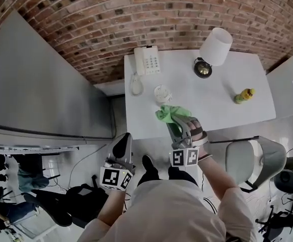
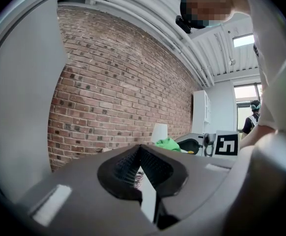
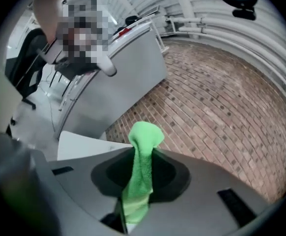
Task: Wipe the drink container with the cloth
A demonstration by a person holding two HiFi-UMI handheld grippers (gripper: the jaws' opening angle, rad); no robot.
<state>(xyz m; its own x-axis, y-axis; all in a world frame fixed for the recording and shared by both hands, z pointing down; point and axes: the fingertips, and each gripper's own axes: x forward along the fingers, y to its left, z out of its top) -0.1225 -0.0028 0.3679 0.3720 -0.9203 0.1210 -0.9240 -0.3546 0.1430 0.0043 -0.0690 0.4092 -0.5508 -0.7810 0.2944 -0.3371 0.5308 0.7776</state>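
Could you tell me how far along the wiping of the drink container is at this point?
Done: the green cloth is pinched in the right gripper. In hand: it hangs right beside the pale drink container on the white table; contact is unclear. Remaining: the wiping itself; the left gripper is shut, empty, off the table.

Looking down from the head view, the right tool's point(image 1: 175, 125) tips are buried in the cloth point(image 1: 170, 114). Whether the cloth touches the cup point(image 1: 162, 93) at its 12 o'clock can't be told. The bottle point(image 1: 244, 95), at 3 o'clock on the desk point(image 1: 227, 112), is too small to read. In the right gripper view the cloth's lower end vanishes between the jaws. In the left gripper view the left tool's point(image 2: 140, 173) body hides the lamp's point(image 2: 158, 132) base.
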